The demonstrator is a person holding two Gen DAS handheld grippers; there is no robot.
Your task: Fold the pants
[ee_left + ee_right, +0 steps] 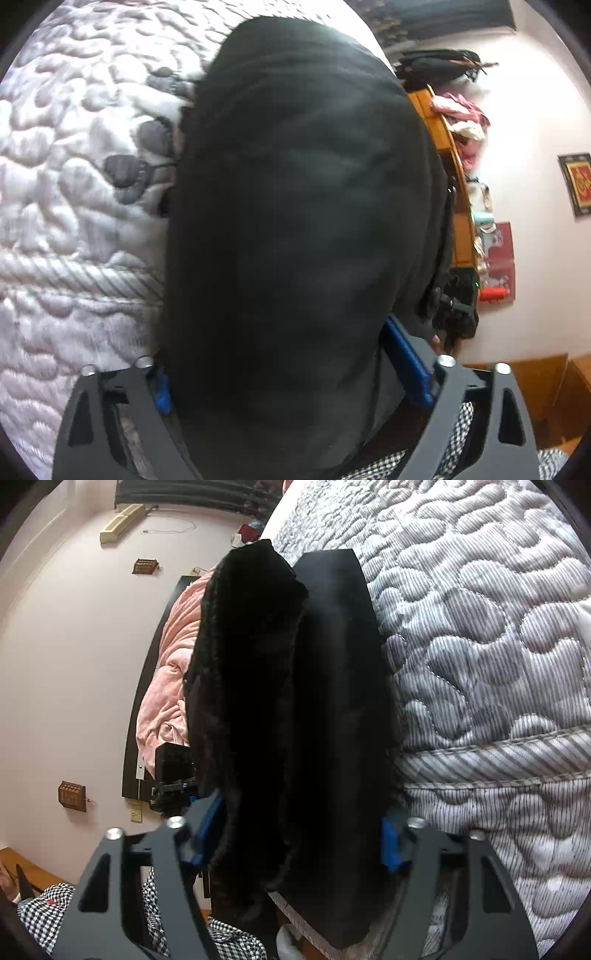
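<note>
Pants point(295, 229) fill the middle of the left wrist view as one smooth black mass, faintly creased, raised in front of the quilt point(74, 184). The left gripper point(295, 376) is clamped on their bunched lower part, blue pads point(406, 362) pressing the cloth. In the right wrist view the pants point(288, 709) show two layers, one fuzzy, one smooth, over the quilt's point(480, 646) edge; the right gripper point(295, 834) pinches them likewise.

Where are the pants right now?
The black pants fill the middle of both wrist views, clamped in the left gripper and the right gripper, with the quilted bed behind them.
</note>
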